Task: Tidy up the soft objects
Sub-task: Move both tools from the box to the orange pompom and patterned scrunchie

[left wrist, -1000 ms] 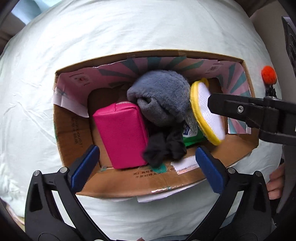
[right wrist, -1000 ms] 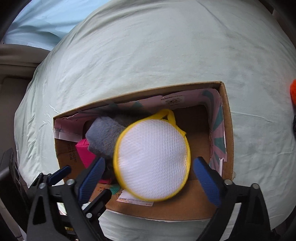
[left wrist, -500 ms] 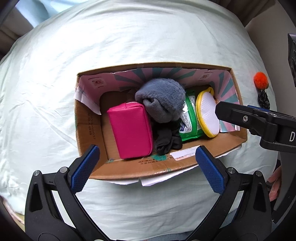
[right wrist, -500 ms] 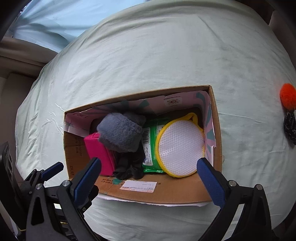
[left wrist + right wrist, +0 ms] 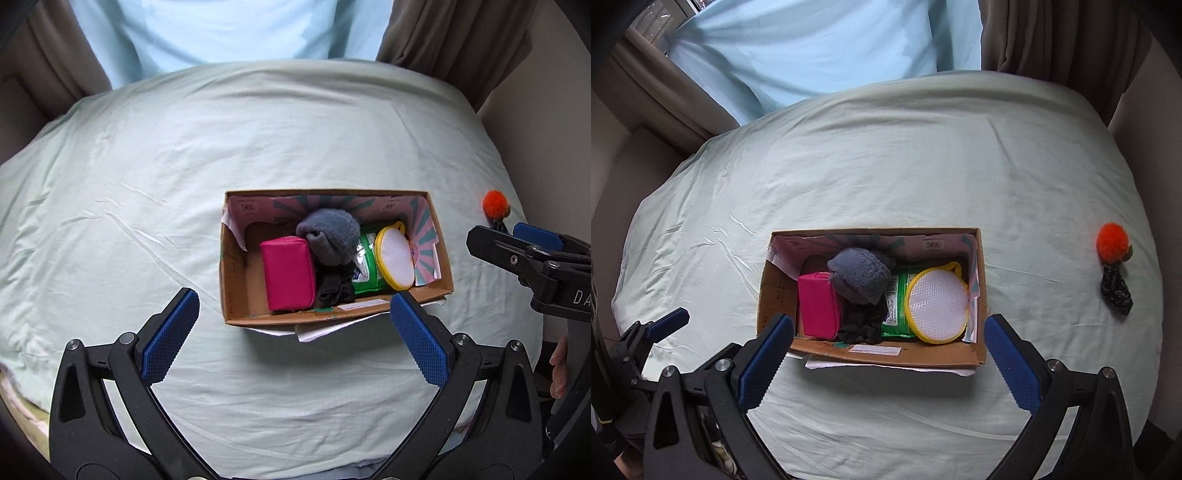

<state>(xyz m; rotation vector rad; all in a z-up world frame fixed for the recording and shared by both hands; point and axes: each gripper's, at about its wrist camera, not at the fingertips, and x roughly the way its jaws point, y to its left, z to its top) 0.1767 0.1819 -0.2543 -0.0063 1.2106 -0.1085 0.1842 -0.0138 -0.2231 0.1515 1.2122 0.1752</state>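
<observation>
A cardboard box (image 5: pixel 236 291) (image 5: pixel 775 295) sits on the pale green bed. It holds a pink pouch (image 5: pixel 288 273) (image 5: pixel 818 304), a grey fluffy sock (image 5: pixel 330 236) (image 5: pixel 860 275), a black cloth (image 5: pixel 334 291) (image 5: pixel 862 325), a green wipes pack (image 5: pixel 365 271) (image 5: pixel 895 306) and a yellow-rimmed white mesh pad (image 5: pixel 395 258) (image 5: pixel 938 302). An orange pompom with a dark scrunchie (image 5: pixel 1113 266) (image 5: pixel 495 205) lies on the bed to the right. My left gripper (image 5: pixel 293 334) is open and empty, above the box's near side. My right gripper (image 5: pixel 882 360) is open and empty too.
Pale blue curtain (image 5: pixel 812 44) and brown drapes (image 5: pixel 1052 40) hang behind the bed. The bed sheet (image 5: pixel 147 184) spreads wide to the left of the box. A hand (image 5: pixel 557 369) shows at the right edge of the left wrist view.
The mesh pad was let go into the box's right end. Both grippers have pulled back and up from the box, so it looks smaller and more of the bed shows.
</observation>
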